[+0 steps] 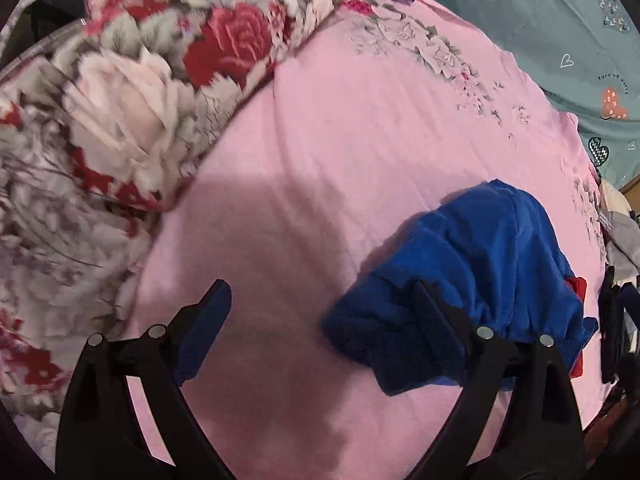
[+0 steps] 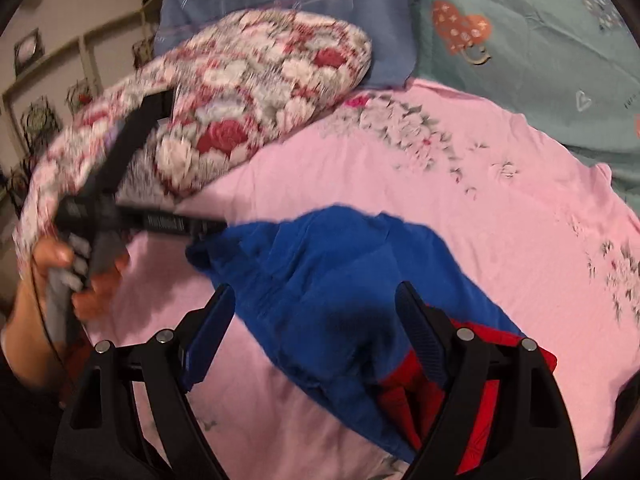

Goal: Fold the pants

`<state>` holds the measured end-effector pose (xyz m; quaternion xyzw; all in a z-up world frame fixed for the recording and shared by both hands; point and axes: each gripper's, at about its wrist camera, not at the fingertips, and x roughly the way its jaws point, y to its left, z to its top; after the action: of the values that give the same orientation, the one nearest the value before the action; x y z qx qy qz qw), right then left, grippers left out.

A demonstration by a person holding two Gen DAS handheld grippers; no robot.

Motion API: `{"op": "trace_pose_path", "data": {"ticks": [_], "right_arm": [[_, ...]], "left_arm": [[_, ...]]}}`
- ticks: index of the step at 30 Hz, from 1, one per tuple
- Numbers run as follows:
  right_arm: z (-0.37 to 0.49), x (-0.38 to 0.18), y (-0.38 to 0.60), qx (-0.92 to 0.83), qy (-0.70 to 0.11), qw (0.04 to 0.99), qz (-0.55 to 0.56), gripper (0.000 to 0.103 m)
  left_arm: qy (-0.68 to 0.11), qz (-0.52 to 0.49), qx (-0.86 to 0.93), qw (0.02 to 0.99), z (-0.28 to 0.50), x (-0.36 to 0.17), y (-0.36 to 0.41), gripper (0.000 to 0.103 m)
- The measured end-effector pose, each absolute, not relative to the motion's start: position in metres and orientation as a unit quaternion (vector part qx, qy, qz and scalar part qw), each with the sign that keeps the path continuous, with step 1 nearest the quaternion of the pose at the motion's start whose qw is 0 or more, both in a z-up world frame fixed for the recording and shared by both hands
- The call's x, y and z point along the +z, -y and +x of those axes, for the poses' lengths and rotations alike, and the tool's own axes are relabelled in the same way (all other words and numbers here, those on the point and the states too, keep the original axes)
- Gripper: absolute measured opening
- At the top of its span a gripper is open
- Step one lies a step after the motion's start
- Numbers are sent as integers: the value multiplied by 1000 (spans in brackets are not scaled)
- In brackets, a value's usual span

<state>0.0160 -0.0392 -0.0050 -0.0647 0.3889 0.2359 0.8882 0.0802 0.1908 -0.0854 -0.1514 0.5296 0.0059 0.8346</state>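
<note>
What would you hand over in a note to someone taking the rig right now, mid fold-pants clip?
Left gripper: open, empty, its right finger at the near edge of the blue pants.
Right gripper: open, empty, hovering over the pants' middle.
Pants: a crumpled heap on the pink bedsheet, with a red part showing at the end nearest the right gripper. The floral quilt is bunched on the left side.
Done: no neat fold visible; nothing gripped.
Left: probably grasp an edge with each gripper, spread the pants flat, then fold.
</note>
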Motion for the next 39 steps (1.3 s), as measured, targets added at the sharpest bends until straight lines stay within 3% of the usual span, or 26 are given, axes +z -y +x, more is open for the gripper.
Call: {"op": "trace_pose_path", "data": {"ticks": [9,14,16,17,29,30,31,32,35,39], "right_arm": [[5,-30,65,315,-471,822,57,83],[3,-50,42,330,-486,808,50,78],[9,-59,34,338,-500,796,51,62],[11,-63,29,345,-509,787,51,59],[49,-82,37,251,-513,815,94,48],[51,-85,38,243,-515,816,99,37],[53,-85,38,235,-513,819,100,18],[55,-87,39,236,-512,819,107,13],[56,-73,56,261,-500,812,149,10],[52,-2,106,287,-424,840,182,9]], "left_arm": [[-537,-159,-60,826,80,-79,-153,91],[-541,-156,-53,825,77,-79,-146,91],[-541,-163,-44,824,75,-79,-152,91],[-540,-166,-37,824,75,-78,-156,91],[-544,-150,-17,825,74,-82,-157,92],[-544,-151,-16,825,74,-82,-158,92],[-545,-152,-16,824,74,-83,-159,91],[-547,-153,-14,823,74,-81,-161,91],[-522,-162,-18,837,66,-60,-170,91],[-465,-152,-25,872,52,-15,-165,93]]}}
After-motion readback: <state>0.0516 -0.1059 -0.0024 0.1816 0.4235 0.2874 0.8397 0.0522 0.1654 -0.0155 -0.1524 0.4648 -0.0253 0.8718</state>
